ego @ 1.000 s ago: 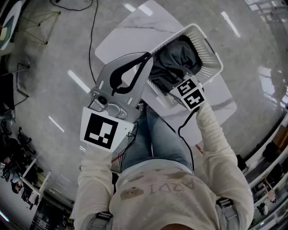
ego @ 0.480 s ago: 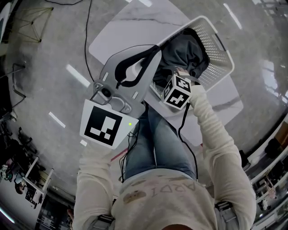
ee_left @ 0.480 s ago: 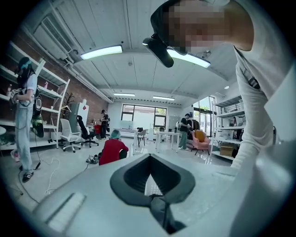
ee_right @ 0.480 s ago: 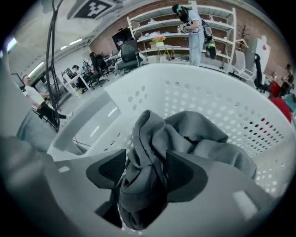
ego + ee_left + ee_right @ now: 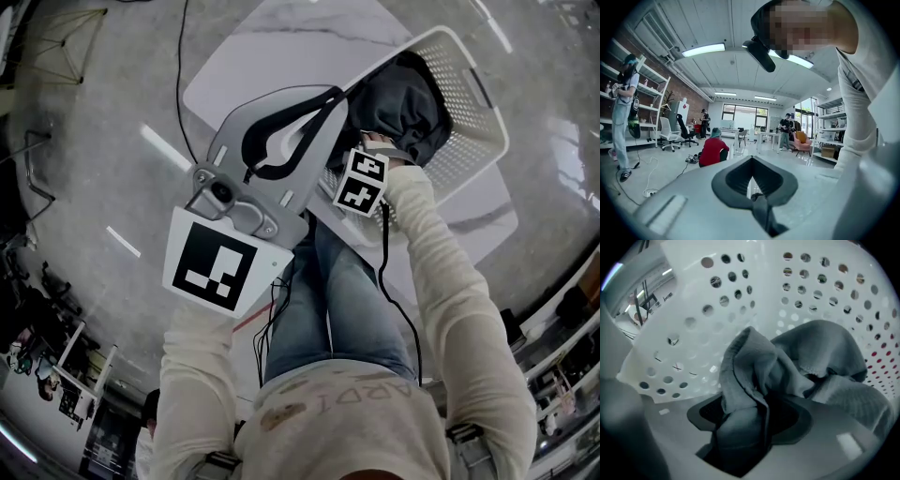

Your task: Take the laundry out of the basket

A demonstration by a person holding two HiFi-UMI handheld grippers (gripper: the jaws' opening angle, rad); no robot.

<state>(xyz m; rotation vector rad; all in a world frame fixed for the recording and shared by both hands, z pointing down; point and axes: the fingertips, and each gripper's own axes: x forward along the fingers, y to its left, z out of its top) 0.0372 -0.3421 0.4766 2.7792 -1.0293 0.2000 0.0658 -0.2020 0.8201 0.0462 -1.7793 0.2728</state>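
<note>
Now that the right gripper (image 5: 750, 432) has dropped into the basket (image 5: 693, 310), its jaws have just been opening and stand wide, a fold of grey laundry (image 5: 806, 357) between the fingers, not yet clamped; closing should follow. Left gripper (image 5: 751, 187): closed, empty

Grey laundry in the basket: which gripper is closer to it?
Right. The right gripper is in the white basket; its jaws have just been opening, a fold of the grey laundry between them. The left gripper is outside the basket, shut.
</note>
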